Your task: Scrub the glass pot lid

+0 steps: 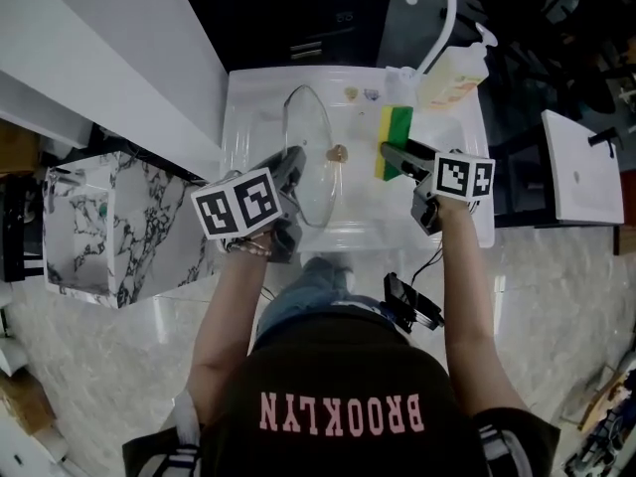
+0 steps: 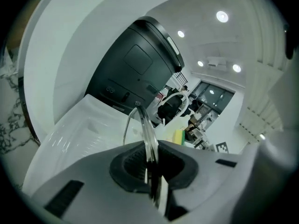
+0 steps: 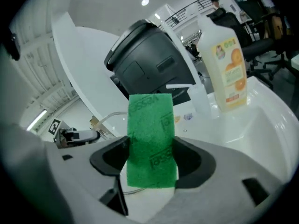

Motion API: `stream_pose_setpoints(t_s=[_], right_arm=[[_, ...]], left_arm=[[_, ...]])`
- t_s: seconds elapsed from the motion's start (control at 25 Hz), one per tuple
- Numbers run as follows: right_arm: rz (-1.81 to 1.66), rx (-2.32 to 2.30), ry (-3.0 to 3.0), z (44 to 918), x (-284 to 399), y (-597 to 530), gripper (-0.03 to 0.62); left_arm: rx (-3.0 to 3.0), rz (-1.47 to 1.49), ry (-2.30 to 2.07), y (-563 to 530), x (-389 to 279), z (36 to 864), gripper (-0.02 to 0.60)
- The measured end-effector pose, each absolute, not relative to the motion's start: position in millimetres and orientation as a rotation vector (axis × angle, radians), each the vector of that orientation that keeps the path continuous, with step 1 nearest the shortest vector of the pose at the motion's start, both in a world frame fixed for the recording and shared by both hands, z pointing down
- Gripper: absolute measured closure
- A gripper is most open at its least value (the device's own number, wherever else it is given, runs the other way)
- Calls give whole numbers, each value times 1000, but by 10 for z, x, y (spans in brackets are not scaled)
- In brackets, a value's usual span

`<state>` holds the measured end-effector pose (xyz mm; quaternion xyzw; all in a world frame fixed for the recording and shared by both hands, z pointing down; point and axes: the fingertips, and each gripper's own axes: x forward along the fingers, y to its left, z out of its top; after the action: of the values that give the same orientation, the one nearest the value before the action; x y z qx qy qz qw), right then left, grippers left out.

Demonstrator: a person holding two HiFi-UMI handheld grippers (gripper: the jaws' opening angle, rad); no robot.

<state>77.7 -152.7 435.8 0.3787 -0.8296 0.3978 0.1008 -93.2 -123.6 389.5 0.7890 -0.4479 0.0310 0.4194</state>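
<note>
Between the jaws of the left gripper [image 2: 152, 166], the lower rim of the glass lid [image 2: 147, 134] is hidden.

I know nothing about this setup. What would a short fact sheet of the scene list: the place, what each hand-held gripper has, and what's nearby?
Place: white sink with faucet
Left hand-held gripper: shut on the glass lid, held on edge over the basin
Right hand-held gripper: shut on the green sponge
Contact: sponge and lid apart
Nearby: soap bottle at the sink's back rim
</note>
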Motion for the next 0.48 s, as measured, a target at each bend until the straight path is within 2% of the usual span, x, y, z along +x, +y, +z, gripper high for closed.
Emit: stream_pose_setpoints(t_s=[0.48], right_arm=[[1152, 1381, -2530, 3939, 1467, -1208, 312]], left_arm=[[2270, 480, -862, -1246, -197, 3702, 558]])
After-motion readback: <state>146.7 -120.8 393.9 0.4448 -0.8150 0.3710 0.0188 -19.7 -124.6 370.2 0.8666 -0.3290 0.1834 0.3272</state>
